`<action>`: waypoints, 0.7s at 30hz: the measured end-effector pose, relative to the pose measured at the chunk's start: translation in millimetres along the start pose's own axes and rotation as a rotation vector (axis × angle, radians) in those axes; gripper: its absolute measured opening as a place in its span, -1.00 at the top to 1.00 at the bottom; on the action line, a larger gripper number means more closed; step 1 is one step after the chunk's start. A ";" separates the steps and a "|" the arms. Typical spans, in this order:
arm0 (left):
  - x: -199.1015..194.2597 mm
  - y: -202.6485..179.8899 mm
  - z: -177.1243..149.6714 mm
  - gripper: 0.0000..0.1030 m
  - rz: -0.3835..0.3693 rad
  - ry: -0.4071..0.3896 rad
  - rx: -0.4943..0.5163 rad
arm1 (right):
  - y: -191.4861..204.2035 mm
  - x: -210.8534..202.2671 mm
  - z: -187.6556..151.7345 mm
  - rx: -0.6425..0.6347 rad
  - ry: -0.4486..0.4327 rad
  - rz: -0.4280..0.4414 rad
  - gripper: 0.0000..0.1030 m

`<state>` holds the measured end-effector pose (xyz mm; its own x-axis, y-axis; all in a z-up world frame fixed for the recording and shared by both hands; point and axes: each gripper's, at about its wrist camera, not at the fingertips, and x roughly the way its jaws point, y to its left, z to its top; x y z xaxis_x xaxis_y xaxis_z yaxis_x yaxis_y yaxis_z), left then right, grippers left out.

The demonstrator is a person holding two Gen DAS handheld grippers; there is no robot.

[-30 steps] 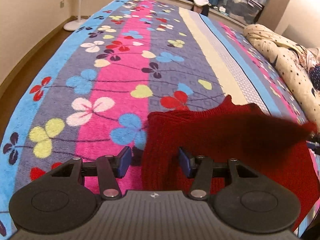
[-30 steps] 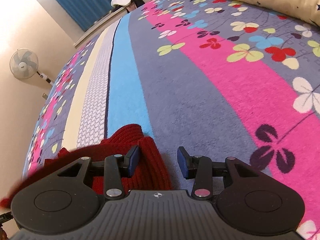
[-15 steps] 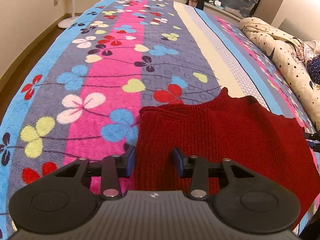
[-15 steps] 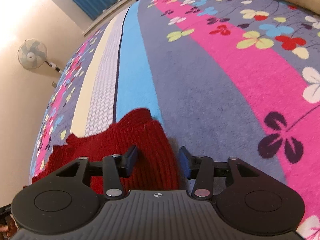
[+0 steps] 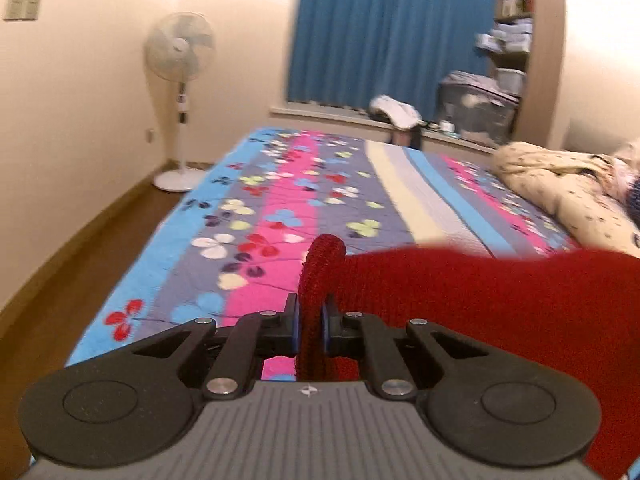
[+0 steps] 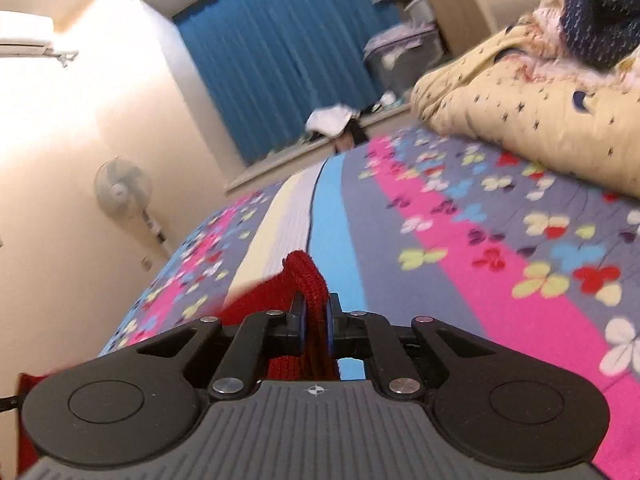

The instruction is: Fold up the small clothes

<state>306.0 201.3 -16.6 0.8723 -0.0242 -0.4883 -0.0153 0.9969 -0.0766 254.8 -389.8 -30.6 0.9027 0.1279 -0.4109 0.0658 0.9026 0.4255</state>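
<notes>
Pinching a rolled edge of the red knitted garment, the left gripper has just closed its jaws on the fabric, which bunches up at twelve o'clock from its blue pads and spreads away toward three o'clock, lifted above the flowered bedspread. The right gripper has likewise just clamped down on another edge of the garment, the cloth trailing toward eight o'clock. A standing fan sits at eleven o'clock in the left view, blue curtains at twelve. No writing or brand is legible anywhere.
</notes>
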 end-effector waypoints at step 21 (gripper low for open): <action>-7.6 -2.8 -14.7 -0.03 0.028 0.191 0.011 | -1.9 15.3 -23.1 -0.067 0.175 -0.200 0.03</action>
<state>292.2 197.7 -25.4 0.7629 -0.0090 -0.6465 -0.0322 0.9981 -0.0519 258.7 -380.1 -56.3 0.7866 0.0082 -0.6174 0.2021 0.9414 0.2700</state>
